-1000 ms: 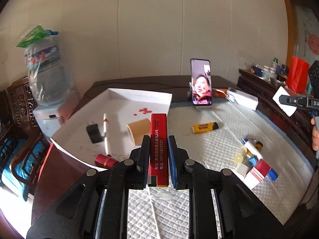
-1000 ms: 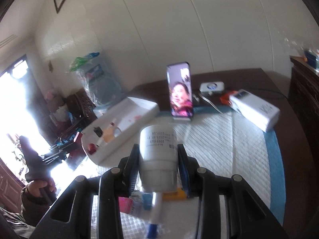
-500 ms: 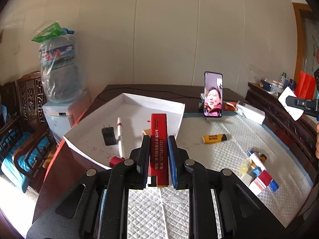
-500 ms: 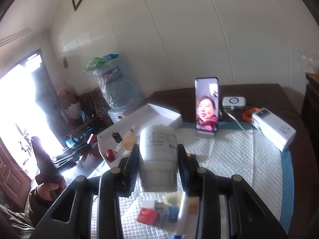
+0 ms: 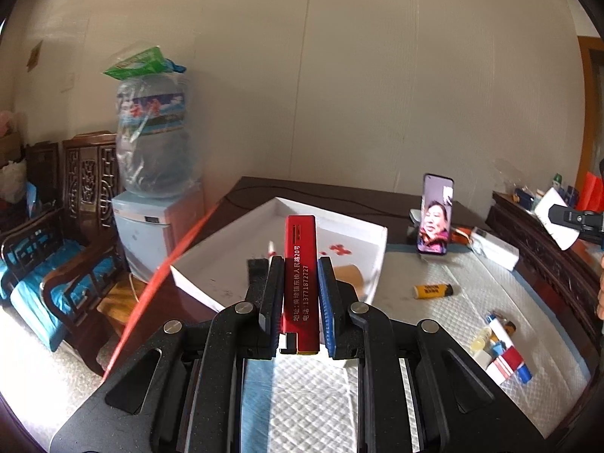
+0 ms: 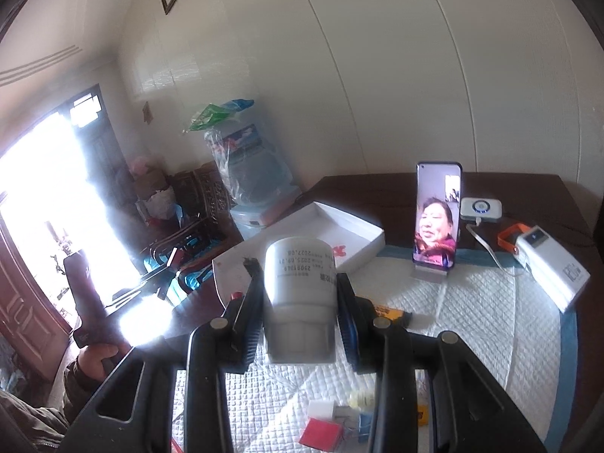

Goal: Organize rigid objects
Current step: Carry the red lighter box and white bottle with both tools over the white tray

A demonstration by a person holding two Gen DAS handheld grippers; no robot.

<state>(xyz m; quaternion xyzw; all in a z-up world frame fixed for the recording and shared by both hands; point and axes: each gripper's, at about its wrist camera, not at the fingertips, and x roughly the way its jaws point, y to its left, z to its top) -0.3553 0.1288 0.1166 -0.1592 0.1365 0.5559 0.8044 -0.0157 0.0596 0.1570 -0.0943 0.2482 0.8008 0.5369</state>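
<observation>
My left gripper (image 5: pixel 300 290) is shut on a flat red lighter (image 5: pixel 301 283) with white print, held above the near edge of a white tray (image 5: pixel 373 260). The tray holds a tan tape roll (image 5: pixel 349 273), a black plug and a white pen, mostly hidden behind the fingers. My right gripper (image 6: pixel 300 302) is shut on a white plastic bottle (image 6: pixel 298 294), held above the quilted mat (image 6: pixel 472 321). The tray also shows in the right wrist view (image 6: pixel 355 234). A yellow lighter (image 5: pixel 432 290) lies on the mat, and a cluster of small items (image 5: pixel 498 347) lies at the right.
A phone (image 5: pixel 434 219) on a video call stands upright at the back of the mat. A white power bank (image 6: pixel 551 264) and a charger (image 6: pixel 481 209) lie behind it. A water dispenser (image 5: pixel 151 173) and wooden chairs (image 5: pixel 56 249) stand left of the table.
Both grippers have risen and pulled back, so the table looks lower and farther. The left view has swung left. Each gripper still holds its object.
</observation>
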